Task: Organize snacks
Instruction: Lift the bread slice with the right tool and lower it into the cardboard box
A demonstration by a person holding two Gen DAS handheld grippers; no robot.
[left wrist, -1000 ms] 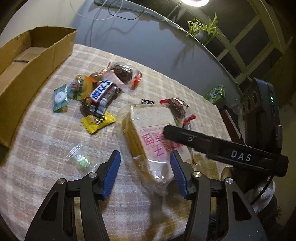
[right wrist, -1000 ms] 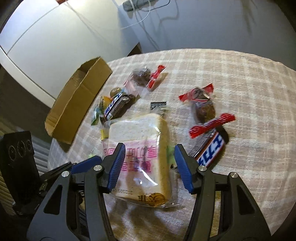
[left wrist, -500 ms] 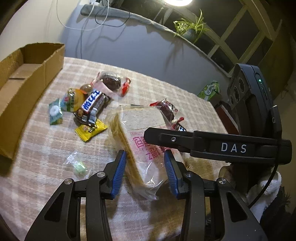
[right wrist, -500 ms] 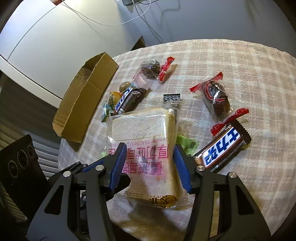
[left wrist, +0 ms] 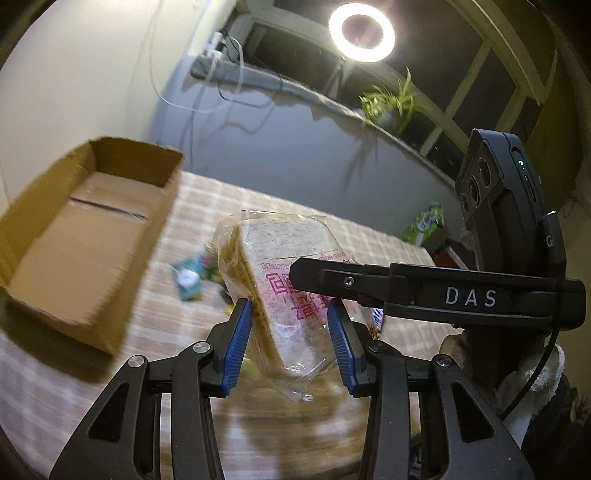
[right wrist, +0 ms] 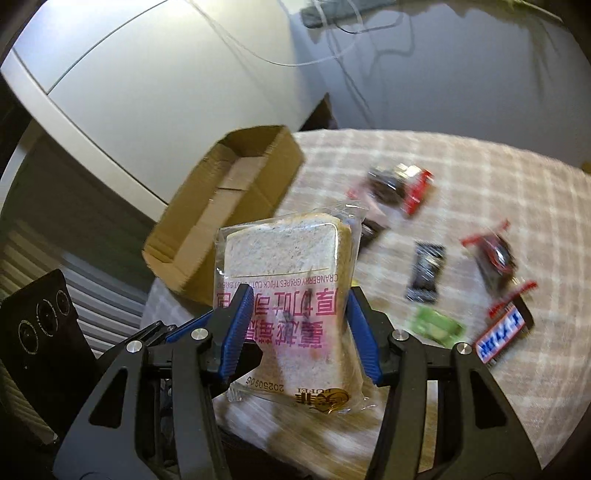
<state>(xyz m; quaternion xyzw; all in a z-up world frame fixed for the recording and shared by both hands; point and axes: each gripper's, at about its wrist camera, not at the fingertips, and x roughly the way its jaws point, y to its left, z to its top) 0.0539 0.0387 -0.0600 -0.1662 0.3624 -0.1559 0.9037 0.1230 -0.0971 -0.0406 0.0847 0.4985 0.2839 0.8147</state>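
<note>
Two tongs grip the same bag of bread (left wrist: 284,291) at once: your left tongs (left wrist: 290,345) press their blue pads against its two flat sides, and your right tongs (right wrist: 299,332) clamp it across its width, so the bag is held up off the surface (right wrist: 480,173), tilted, with its pink print upside down in the right wrist view. One black finger of your right tongs, marked DAS, crosses in front of the bread in the left wrist view. An open cardboard box (left wrist: 85,236) sits on the checked cloth to the left of the bread, its inside bare as far as you can see. Beyond the bread in the right wrist view, loose snacks lie scattered on the cloth and blurred: a chocolate bar with a blue and white label (right wrist: 504,334) near the right edge, a green packet (right wrist: 437,326) just beside it, a small black packet (right wrist: 426,271), and two red-ended wrappers (right wrist: 400,188) farther back. A teal sweet (left wrist: 188,278) shows between the box and the bread in the left wrist view. A ring lamp (left wrist: 362,31) glows above a potted plant (left wrist: 391,107) on the sill.
</note>
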